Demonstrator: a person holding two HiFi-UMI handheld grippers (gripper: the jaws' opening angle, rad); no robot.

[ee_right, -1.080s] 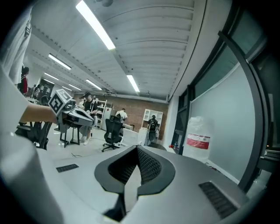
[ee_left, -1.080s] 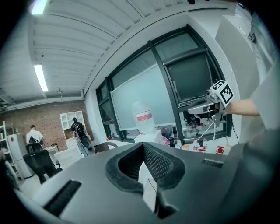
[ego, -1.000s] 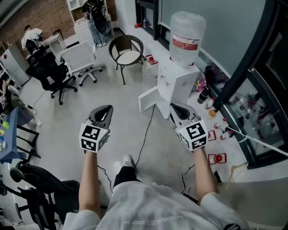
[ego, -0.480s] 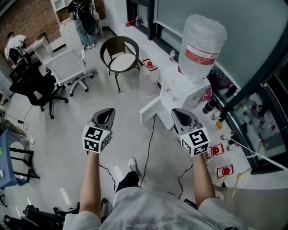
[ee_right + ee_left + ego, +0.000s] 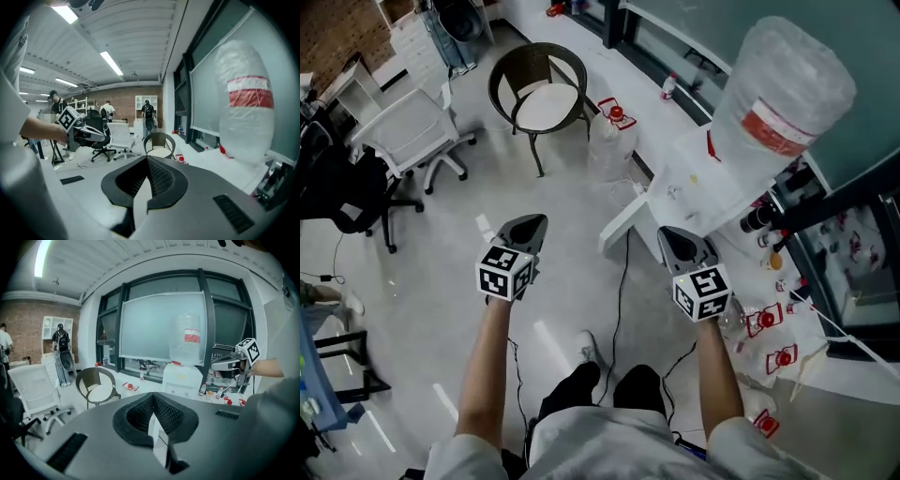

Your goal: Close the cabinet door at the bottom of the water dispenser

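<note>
"Head view first: what differs from a second ago?"

"The white water dispenser (image 5: 698, 178), topped by a clear, red-banded bottle (image 5: 783, 89), looms larger and further right. Its white cabinet door (image 5: 623, 217) still hangs open at the base, now just beside the right gripper (image 5: 673, 234). The left gripper (image 5: 532, 222) sits well apart from it."

"Jaws?"

"Both pairs pressed together on nothing, as before."

"What's hidden?"

"The cabinet's inside lies under the dispenser's top. In the left gripper view, the gripper's own body covers the dispenser's lower half. Right gripper touching the door? Probably not, but I can't tell."
</note>
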